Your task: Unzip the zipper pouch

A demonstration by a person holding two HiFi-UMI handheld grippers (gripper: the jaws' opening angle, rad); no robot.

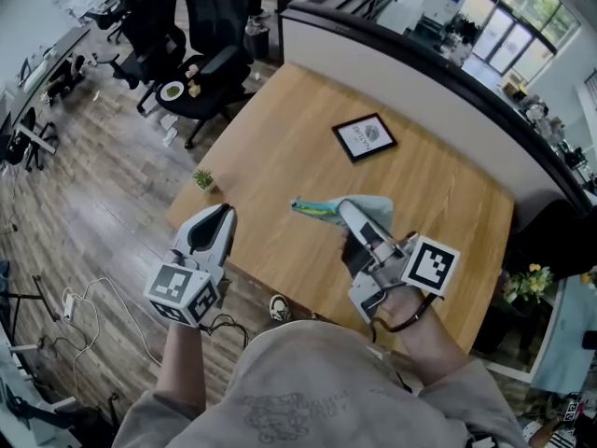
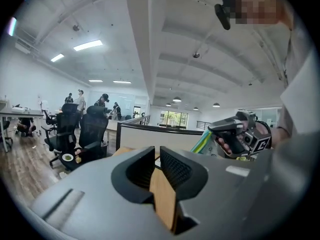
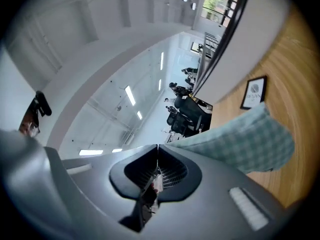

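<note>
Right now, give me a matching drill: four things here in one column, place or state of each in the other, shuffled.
Things:
1. pouch
2. frame
3. plant
4. left gripper

Place or state:
A. jaws slightly apart, nothing between them
B. at a corner of the table
C. pinched in the right gripper
D. flat on the table, beyond the pouch

Pairs: 1-C, 2-D, 3-B, 4-A

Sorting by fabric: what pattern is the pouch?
The pouch is pale green check; right gripper view.
</note>
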